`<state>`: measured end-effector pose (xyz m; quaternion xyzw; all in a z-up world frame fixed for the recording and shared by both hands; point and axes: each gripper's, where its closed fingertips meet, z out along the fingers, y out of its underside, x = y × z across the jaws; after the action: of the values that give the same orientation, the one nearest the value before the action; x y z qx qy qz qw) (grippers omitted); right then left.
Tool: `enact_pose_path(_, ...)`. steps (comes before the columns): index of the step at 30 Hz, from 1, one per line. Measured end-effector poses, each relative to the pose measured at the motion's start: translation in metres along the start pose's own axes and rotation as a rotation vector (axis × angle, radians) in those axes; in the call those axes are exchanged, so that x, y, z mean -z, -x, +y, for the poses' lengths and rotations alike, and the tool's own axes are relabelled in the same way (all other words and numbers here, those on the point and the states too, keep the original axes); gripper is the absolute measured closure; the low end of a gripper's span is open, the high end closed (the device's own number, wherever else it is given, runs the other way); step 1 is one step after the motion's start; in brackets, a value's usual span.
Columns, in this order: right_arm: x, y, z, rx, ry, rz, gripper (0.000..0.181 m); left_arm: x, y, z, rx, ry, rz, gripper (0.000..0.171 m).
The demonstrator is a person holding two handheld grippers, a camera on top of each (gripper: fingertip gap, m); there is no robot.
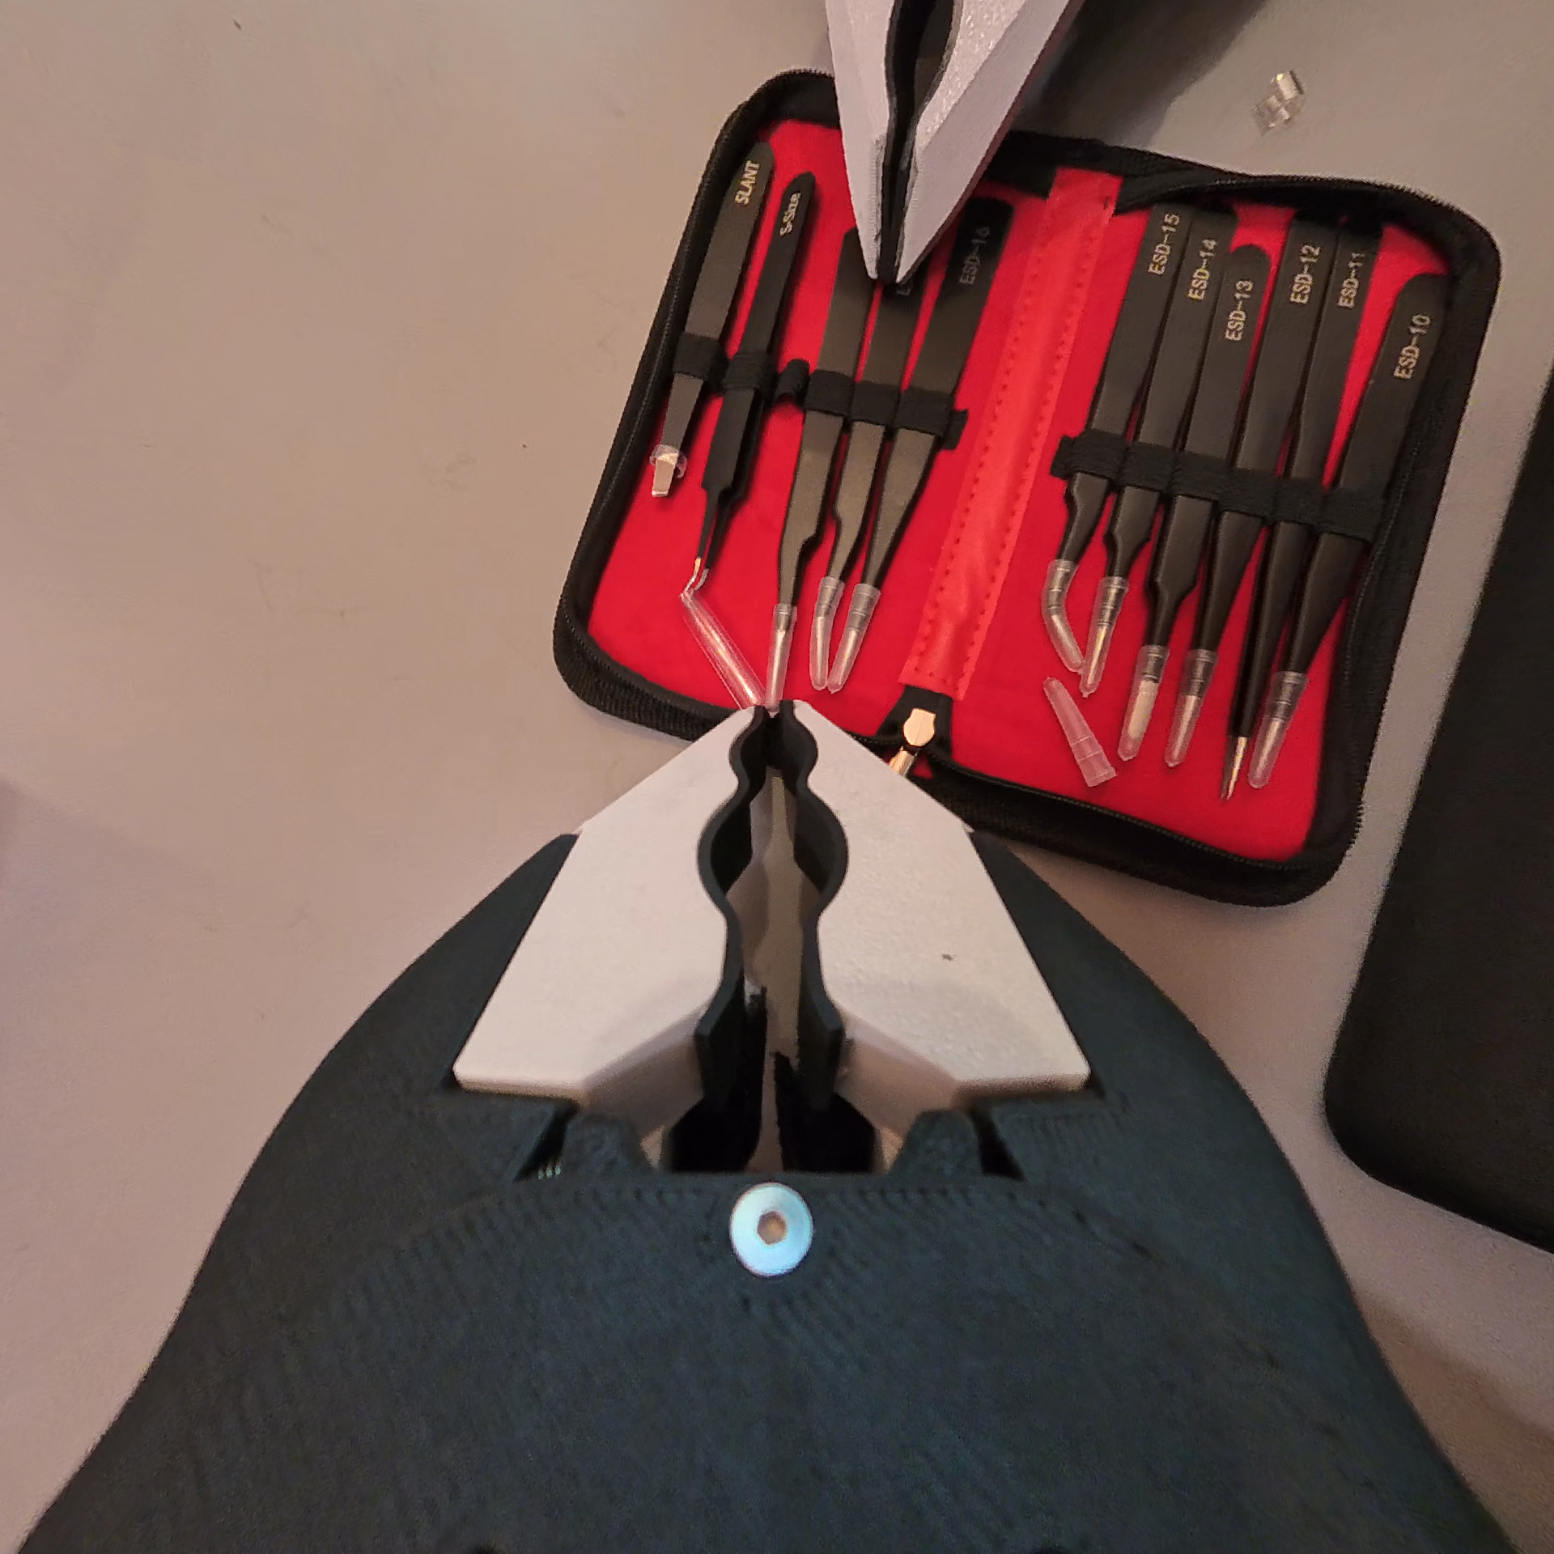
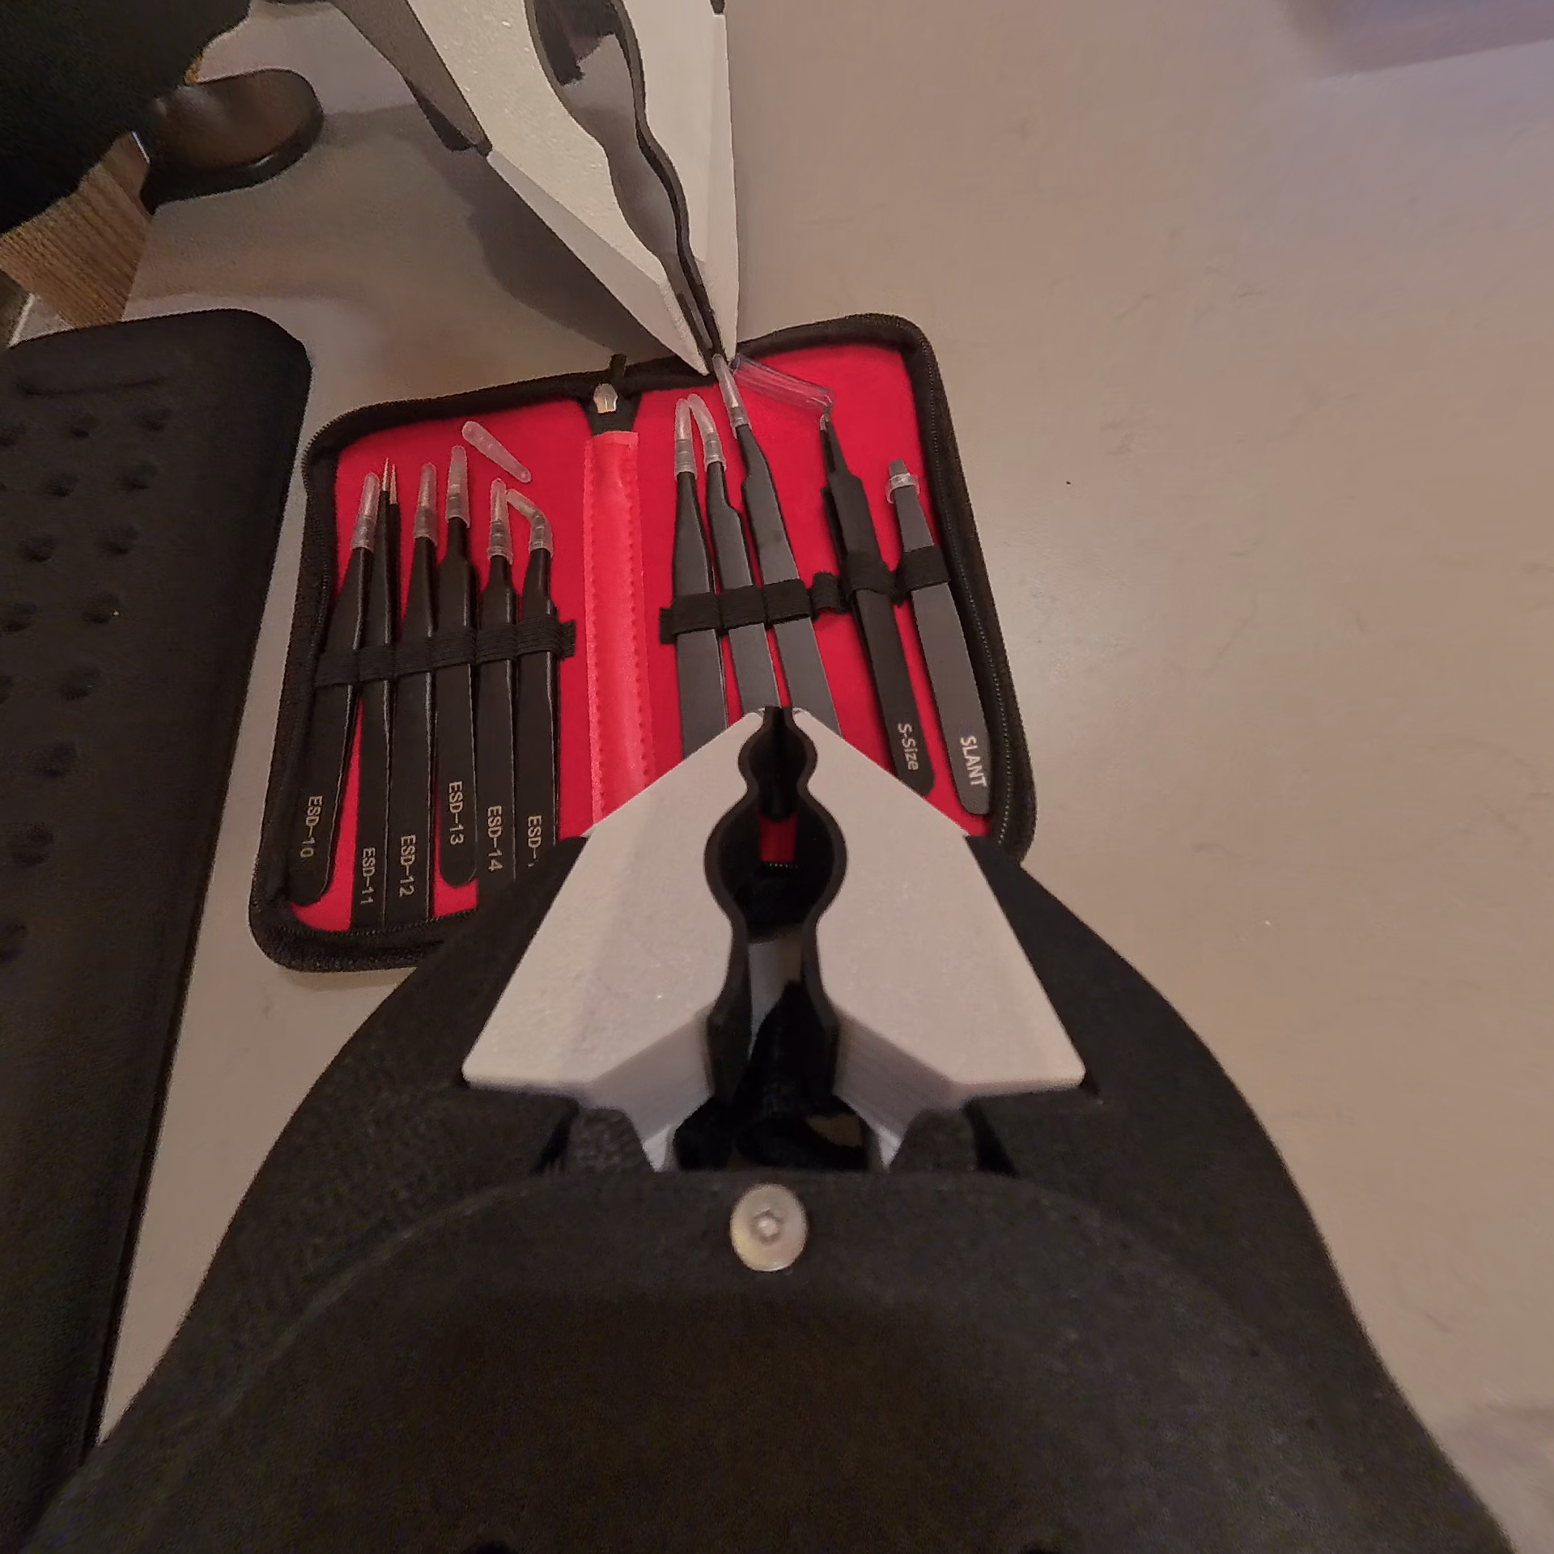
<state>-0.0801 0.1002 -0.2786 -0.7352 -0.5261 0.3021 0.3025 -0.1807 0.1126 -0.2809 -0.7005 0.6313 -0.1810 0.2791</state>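
Both grippers look clenched: left gripper (image 1: pixel 769 713) pinching a tweezer's capped tip (image 1: pixel 780 652) at the case's (image 1: pixel 1480 277) six o'clock edge, right gripper (image 2: pixel 778 715) on its handle, so I risk popping the cap off.

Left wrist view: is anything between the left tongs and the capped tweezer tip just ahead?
Nothing visible. The left tongs sit right at that clear cap; a bent cap lies close beside it.

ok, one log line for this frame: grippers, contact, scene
left gripper: shut on clear tip cap | right gripper: shut on tweezer handle | tweezer case: open, on table
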Motion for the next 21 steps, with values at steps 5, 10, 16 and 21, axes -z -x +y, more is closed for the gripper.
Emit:
enact_pose_path(5,0.004,0.002,0.0,0.003,-0.015,0.001,0.178,0.004,0.005,-0.002,0.026,-0.046,-0.045,0.171)
enact_pose_path(10,0.007,0.011,0.0,0.02,-0.025,-0.027,0.176,0.001,0.004,-0.005,0.017,-0.061,-0.039,0.171)
enact_pose_path(16,0.006,0.042,-0.008,0.105,-0.03,-0.118,0.176,-0.005,0.002,-0.011,-0.001,-0.069,-0.009,0.171)
enact_pose_path(21,0.002,0.056,-0.005,0.13,0.003,-0.149,0.175,-0.007,0.004,-0.015,-0.007,-0.08,-0.022,0.171)
